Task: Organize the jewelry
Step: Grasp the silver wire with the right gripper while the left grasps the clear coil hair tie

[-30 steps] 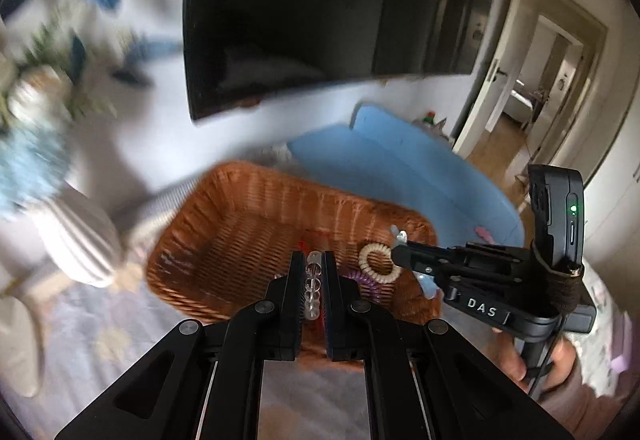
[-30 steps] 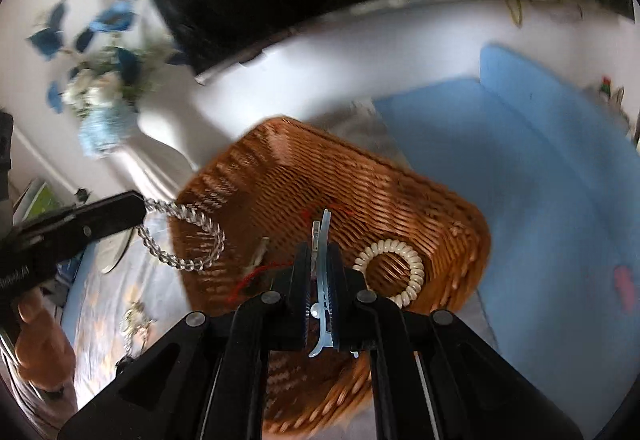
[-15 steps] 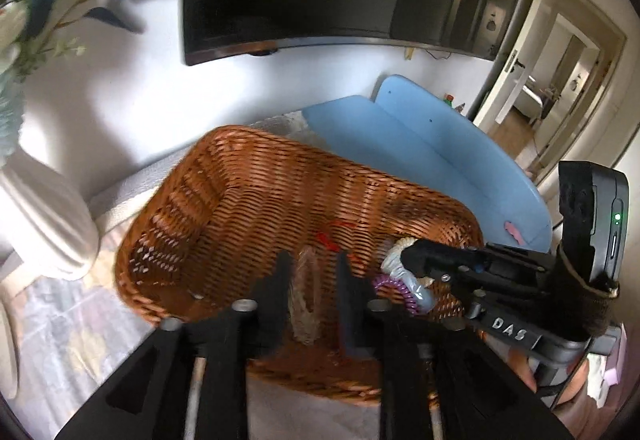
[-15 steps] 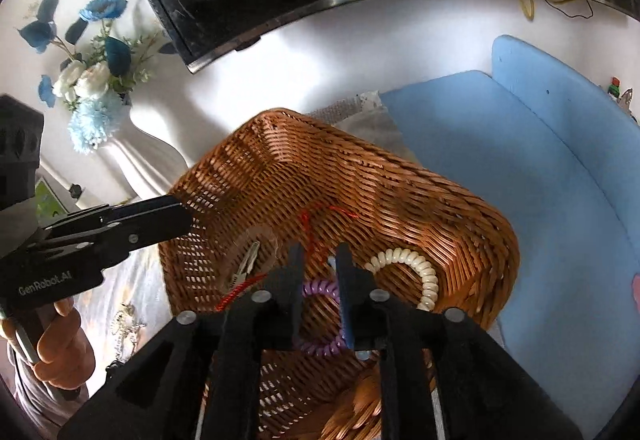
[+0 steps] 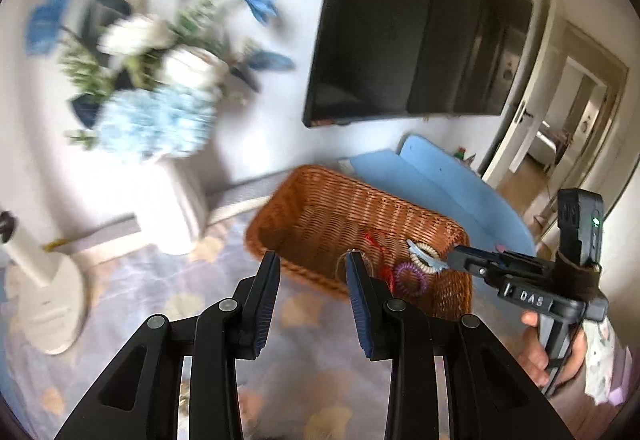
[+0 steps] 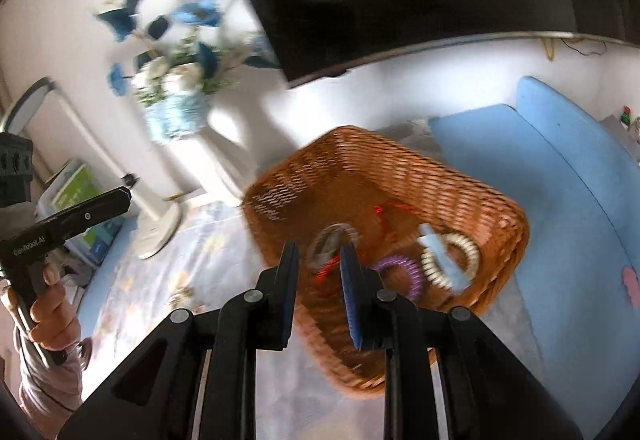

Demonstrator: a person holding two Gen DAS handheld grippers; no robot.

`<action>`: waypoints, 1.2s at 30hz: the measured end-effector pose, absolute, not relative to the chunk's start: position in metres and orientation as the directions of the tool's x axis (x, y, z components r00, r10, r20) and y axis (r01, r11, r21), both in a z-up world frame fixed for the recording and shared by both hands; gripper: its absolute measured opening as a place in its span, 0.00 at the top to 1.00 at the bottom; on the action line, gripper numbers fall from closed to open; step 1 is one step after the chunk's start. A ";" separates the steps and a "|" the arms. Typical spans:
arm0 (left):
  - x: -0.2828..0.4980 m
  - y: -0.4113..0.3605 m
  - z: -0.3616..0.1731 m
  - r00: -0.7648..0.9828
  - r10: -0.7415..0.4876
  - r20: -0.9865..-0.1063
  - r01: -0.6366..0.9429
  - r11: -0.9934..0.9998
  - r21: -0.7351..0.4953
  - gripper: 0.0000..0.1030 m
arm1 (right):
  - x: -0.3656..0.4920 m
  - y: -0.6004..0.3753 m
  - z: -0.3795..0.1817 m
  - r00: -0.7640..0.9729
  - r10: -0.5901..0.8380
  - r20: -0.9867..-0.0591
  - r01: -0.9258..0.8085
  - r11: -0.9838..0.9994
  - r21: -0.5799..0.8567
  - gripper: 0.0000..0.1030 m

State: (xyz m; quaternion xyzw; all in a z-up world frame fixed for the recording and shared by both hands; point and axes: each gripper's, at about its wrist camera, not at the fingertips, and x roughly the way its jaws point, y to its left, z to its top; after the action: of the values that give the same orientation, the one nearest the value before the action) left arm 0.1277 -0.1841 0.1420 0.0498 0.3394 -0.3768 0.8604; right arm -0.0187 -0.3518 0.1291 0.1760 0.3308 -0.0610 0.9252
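A brown wicker basket [image 5: 320, 207] [image 6: 460, 183] sits on a floral cloth. In it lie a clear bead bracelet [image 6: 331, 238], a red cord [image 6: 380, 211], a purple coil tie [image 5: 409, 276] [image 6: 400, 272], a cream coil tie [image 6: 452, 256] and a light blue clip [image 6: 434, 246]. My left gripper [image 5: 313, 264] hangs above the basket's near left rim, its jaws opening with nothing between them. My right gripper [image 6: 319, 260] is open and empty over the basket's near rim. Its tip [image 5: 458, 260] also shows over the basket's right end in the left wrist view.
A white vase of blue and white flowers [image 5: 172, 207] [image 6: 176, 111] stands left of the basket. A white lamp base [image 5: 52, 304] [image 6: 158, 228] is nearby. A dark TV [image 5: 420, 19] hangs on the wall. A blue mat [image 6: 560, 167] lies right. Small jewelry [image 6: 182, 296] rests on the cloth.
The left gripper let go of the bead bracelet and the right let go of the blue clip. Both pieces now lie in the basket. Both grippers drew back from the basket.
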 end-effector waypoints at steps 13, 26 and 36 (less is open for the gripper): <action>0.105 -0.057 0.083 0.511 -0.523 -0.682 0.587 0.792 -0.168 0.66 | -0.018 -0.249 0.113 0.696 0.149 -0.702 0.045 0.967 0.249 0.76; 0.106 -0.063 -0.002 0.523 -0.297 -0.799 0.663 0.731 0.162 0.66 | -0.018 -0.197 0.030 0.502 0.204 -0.840 -0.094 0.979 0.181 0.76; 0.112 -0.092 -0.006 0.489 -0.399 -0.776 0.791 0.579 0.201 0.66 | -0.008 -0.205 0.018 0.485 0.199 -0.851 -0.070 0.979 0.189 0.76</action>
State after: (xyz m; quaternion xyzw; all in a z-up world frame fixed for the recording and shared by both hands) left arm 0.1123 -0.0923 -0.0059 0.2793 0.3506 -0.3643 0.8163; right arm -0.0080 -0.2054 0.0180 0.0641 0.5012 0.0784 0.8594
